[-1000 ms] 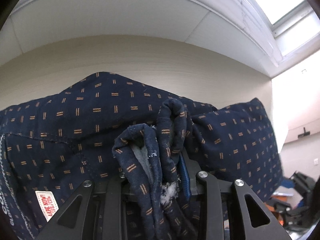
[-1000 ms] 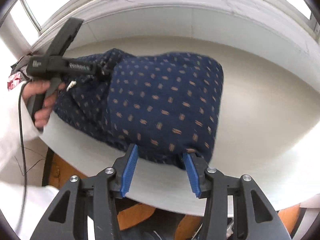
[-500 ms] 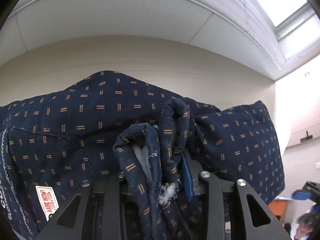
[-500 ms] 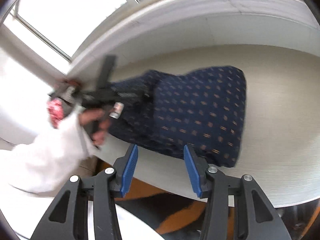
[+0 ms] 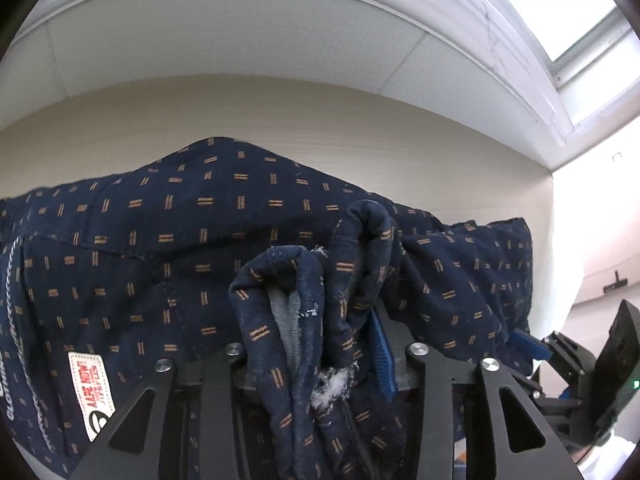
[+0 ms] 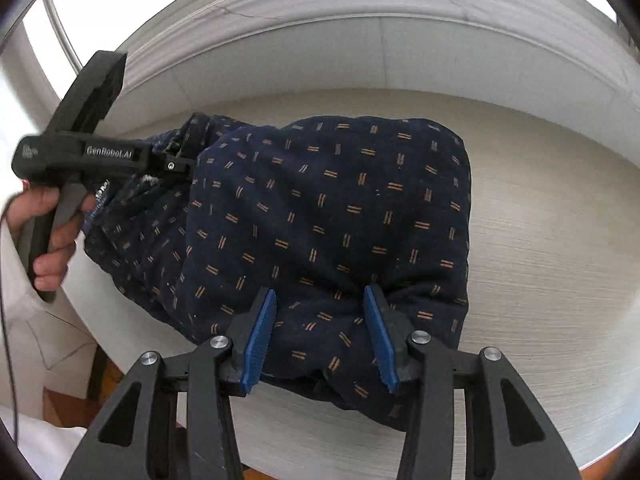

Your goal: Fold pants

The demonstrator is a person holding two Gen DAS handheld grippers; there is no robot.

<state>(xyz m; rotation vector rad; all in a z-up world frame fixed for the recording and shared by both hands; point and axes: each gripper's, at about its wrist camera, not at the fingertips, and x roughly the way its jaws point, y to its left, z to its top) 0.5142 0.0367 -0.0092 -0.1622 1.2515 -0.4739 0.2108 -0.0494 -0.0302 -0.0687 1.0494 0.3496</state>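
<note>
**A bright indoor room with a window-side table, home or office not certain**

The setting is an indoor room. A pale beige table with a fine woven-looking grain (image 6: 540, 220) runs up to a white panelled wall (image 5: 240, 52) topped by a ribbed white moulding (image 6: 360, 0), above which a bright window with a white frame (image 5: 580, 32) lets in daylight. Below the table's near edge an orange-brown wooden floor (image 6: 120, 376) shows. Navy trousers with small orange dashes (image 6: 340, 220) lie on the table, a household touch, while the black handheld tool marked with a brand name (image 6: 100, 156) suggests a recording setup. Which kind of room it is cannot be told.
</note>
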